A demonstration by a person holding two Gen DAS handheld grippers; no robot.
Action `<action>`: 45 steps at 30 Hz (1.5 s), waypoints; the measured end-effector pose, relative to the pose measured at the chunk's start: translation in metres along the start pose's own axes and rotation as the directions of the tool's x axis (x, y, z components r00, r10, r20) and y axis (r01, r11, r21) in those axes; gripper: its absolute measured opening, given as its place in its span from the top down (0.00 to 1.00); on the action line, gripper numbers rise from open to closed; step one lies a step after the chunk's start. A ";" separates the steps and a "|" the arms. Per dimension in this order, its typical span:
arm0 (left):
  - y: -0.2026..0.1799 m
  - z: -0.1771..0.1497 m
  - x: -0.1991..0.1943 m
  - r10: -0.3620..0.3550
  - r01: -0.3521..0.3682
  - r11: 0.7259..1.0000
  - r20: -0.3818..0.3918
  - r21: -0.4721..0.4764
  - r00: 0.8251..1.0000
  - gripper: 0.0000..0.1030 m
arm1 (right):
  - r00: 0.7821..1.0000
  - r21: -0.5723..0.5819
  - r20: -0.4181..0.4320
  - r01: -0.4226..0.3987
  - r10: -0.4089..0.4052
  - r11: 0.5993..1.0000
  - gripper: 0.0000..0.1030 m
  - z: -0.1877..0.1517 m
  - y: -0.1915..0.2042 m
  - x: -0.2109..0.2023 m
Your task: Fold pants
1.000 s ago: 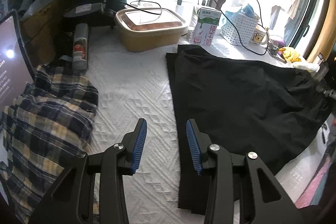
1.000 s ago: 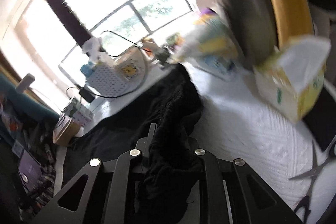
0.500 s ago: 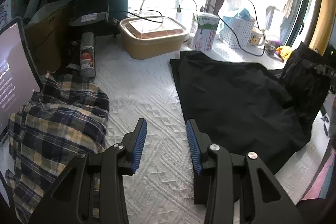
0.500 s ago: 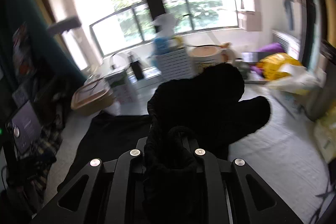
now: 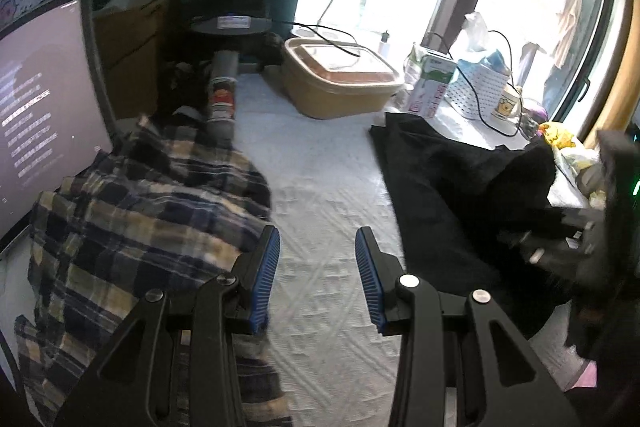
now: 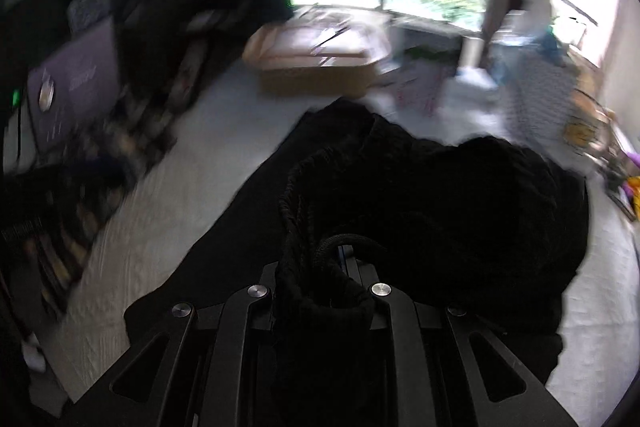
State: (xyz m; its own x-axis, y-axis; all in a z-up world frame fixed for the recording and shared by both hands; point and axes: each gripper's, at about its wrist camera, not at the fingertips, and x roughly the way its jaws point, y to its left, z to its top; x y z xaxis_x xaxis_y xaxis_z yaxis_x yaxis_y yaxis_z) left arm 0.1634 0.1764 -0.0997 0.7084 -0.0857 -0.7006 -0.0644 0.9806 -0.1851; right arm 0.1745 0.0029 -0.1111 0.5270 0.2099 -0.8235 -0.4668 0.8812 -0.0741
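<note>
The black pants (image 5: pixel 436 183) lie spread on the white quilted cover (image 5: pixel 320 187), right of centre. My left gripper (image 5: pixel 317 277) is open and empty, hovering over the bare cover left of the pants. My right gripper (image 6: pixel 324 283) is shut on a bunched edge of the black pants (image 6: pixel 440 203) and holds it lifted over the spread part. The right gripper also shows blurred at the right edge of the left wrist view (image 5: pixel 560 247). Its fingertips are hidden by the fabric.
A plaid shirt (image 5: pixel 132 227) lies at the left beside a lit tablet (image 5: pixel 40 115). A tan lidded tub (image 5: pixel 344 83), a milk carton (image 5: pixel 432 83), a white basket (image 5: pixel 480 91), cables and a spray can (image 5: pixel 222 95) line the back by the window.
My right gripper has carried the pants edge leftward over the spread part, folding it over. My left gripper has shifted left and back, off the pants edge, still open.
</note>
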 end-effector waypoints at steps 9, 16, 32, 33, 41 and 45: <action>0.017 0.002 -0.009 0.020 -0.020 0.999 0.012 -0.027 1.000 0.62 | 1.000 -0.087 -0.003 0.005 -0.006 0.996 0.79 0.003 0.033 0.003; 0.022 0.007 -0.008 0.041 -0.041 0.999 -0.008 -0.031 0.999 0.62 | 0.995 -0.161 -0.018 -0.095 0.094 0.982 0.00 -0.007 0.050 0.005; -0.060 0.038 0.013 -0.083 0.086 0.989 -0.025 0.121 0.996 0.62 | 0.988 0.069 0.156 -0.013 0.002 0.997 0.00 -0.033 -0.057 -0.080; -0.070 0.041 0.017 -0.115 0.119 0.983 -0.033 0.139 0.993 0.60 | 0.988 0.106 0.154 0.005 -0.022 0.994 0.00 -0.035 -0.071 -0.081; -0.139 0.065 0.061 -0.235 0.263 0.910 -0.125 0.320 0.964 0.40 | 0.981 0.220 0.160 0.076 -0.113 0.972 0.00 -0.032 -0.146 -0.083; -0.153 0.067 0.093 -0.210 0.264 0.896 -0.182 0.359 0.961 0.35 | 0.980 0.282 0.164 0.058 -0.108 0.958 0.00 -0.032 -0.178 -0.075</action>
State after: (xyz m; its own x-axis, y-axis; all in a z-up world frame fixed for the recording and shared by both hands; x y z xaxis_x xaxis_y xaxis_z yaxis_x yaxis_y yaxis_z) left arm 0.2865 0.0302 -0.0905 0.5661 -0.3202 -0.7596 0.3810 0.9188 -0.1033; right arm 0.1949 -0.1837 -0.0542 0.6840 0.1801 -0.7069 -0.2162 0.9756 0.0394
